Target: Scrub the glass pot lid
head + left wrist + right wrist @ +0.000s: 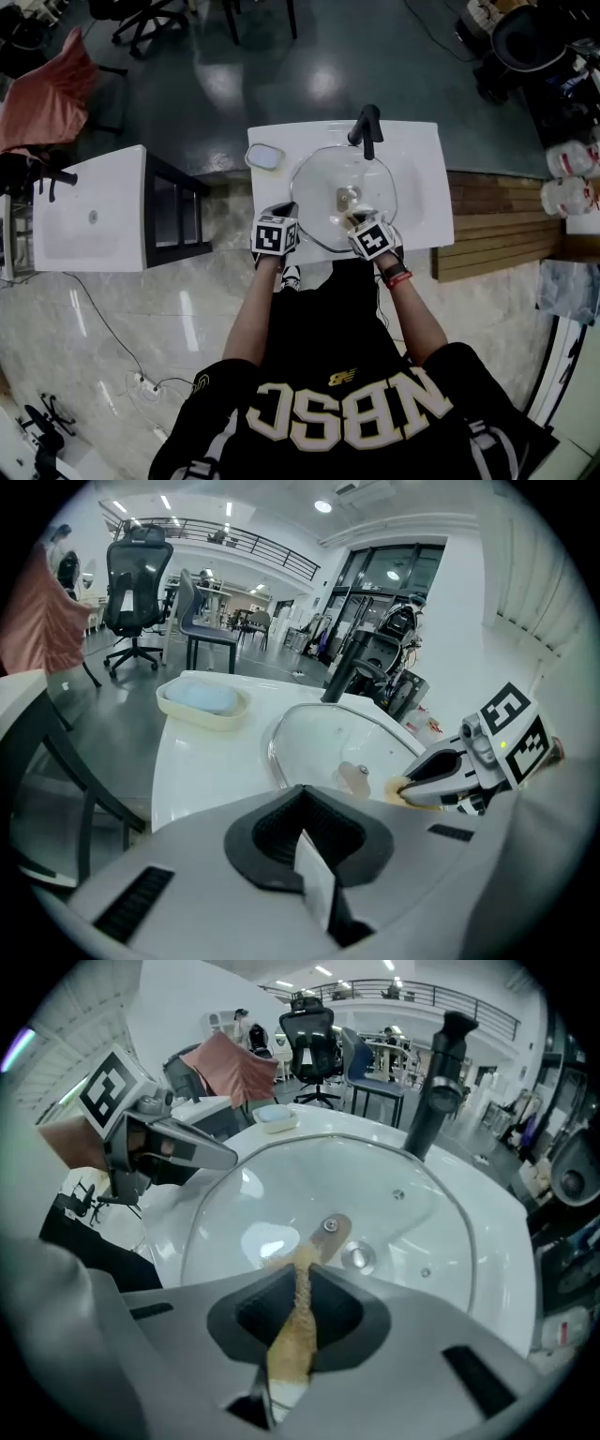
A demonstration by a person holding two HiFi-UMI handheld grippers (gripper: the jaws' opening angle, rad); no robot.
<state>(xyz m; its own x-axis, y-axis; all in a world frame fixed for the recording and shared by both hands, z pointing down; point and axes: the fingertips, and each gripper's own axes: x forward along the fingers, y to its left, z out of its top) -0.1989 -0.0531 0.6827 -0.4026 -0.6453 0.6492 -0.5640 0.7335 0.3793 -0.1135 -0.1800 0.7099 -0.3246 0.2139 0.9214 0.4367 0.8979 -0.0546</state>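
The round glass pot lid (323, 178) lies in the white sink basin (422, 178), its beige knob (330, 1230) near the middle. My left gripper (287, 212) is at the lid's near-left rim, with its jaws shut on that rim (277, 761). From the near side, my right gripper (356, 221) is shut on a yellow scouring sponge (292, 1335). The sponge's tip rests on the glass beside the knob. In the left gripper view the right gripper (412, 787) shows over the lid (328, 738) with the sponge (399, 789) in its tip.
A black faucet (367, 127) stands at the basin's far edge. A soap dish (265, 157) sits on the sink's far-left corner. A second white sink (89, 211) is to the left and a wooden bench (497, 225) to the right. Office chairs stand beyond.
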